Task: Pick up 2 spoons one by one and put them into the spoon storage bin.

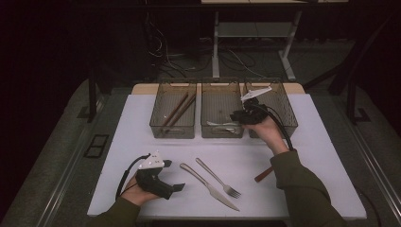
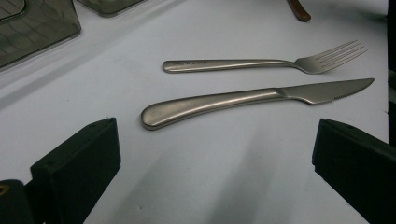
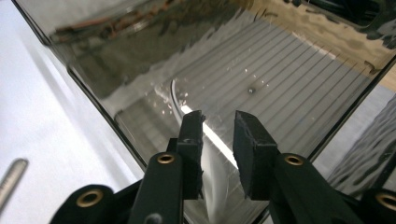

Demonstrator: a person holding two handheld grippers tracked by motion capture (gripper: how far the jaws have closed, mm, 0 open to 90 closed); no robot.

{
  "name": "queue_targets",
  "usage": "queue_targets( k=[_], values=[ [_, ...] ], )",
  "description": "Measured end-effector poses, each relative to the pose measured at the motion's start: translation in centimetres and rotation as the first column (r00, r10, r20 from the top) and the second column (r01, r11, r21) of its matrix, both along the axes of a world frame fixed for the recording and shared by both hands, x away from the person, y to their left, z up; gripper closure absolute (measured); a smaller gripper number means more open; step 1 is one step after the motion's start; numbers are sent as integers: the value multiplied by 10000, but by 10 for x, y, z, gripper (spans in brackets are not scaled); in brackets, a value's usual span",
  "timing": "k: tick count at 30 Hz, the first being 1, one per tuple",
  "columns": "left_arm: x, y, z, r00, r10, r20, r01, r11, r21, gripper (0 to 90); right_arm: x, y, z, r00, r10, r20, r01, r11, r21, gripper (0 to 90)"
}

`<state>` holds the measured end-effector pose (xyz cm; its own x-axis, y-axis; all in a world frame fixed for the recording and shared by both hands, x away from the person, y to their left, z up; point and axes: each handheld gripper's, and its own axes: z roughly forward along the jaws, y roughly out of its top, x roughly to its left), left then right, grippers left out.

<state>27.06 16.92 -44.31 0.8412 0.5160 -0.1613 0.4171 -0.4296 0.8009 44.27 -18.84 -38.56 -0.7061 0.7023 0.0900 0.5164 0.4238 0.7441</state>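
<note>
A steel knife point(image 1: 209, 187) point(image 2: 243, 99) and a fork point(image 1: 219, 178) point(image 2: 261, 64) lie side by side on the white mat point(image 1: 142, 142). My left gripper point(image 1: 174, 176) point(image 2: 215, 154) rests on the mat just left of them. Its jaws stand wide open and hold nothing. My right gripper point(image 1: 243, 116) point(image 3: 218, 119) hangs over the front of the clear bins, near the wall between the middle bin point(image 1: 222, 92) and the right bin point(image 1: 283, 104). Its jaws stand a little apart. A silver utensil point(image 3: 215, 140) lies on the bin floor below the gap, and the pads do not press it.
The left bin point(image 1: 163, 101) holds brown chopsticks point(image 1: 178, 108). Something pale lies at the front of the middle bin point(image 1: 221, 125). A brown stick point(image 1: 264, 174) point(image 2: 299, 9) lies on the mat by the right sleeve. Table legs and cables stand beyond the table.
</note>
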Motion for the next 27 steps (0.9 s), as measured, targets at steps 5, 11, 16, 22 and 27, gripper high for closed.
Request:
queue_targets(
  k=[5, 11, 16, 22, 27],
  values=[
    [0, 0, 0, 10000, -9, 8, 9, 10000, 7, 1, -2, -7, 7, 9996, -195, 204, 185, 9985, 515, 599],
    [0, 1, 0, 10000, 52, -2, -52, 10000, -14, 1, -13, -14, 17, 9988, -201, 437, 151, 9937, 1114, 543],
    [0, 1, 0, 10000, 16, 6, -16, 10000, 18, 1, -26, -22, 23, 9991, -82, 414, 31, 9924, 1233, 521],
    [0, 1, 0, 10000, 30, -5, -30, 10000, 18, 2, -42, -34, 25, 9990, 28, 455, -83, 9926, 1208, 516],
    [-1, 0, 0, 10000, 28, 7, -28, 10000, 36, 2, -54, -43, 23, 9995, 130, 297, -161, 9944, 1040, 525]
  ],
)
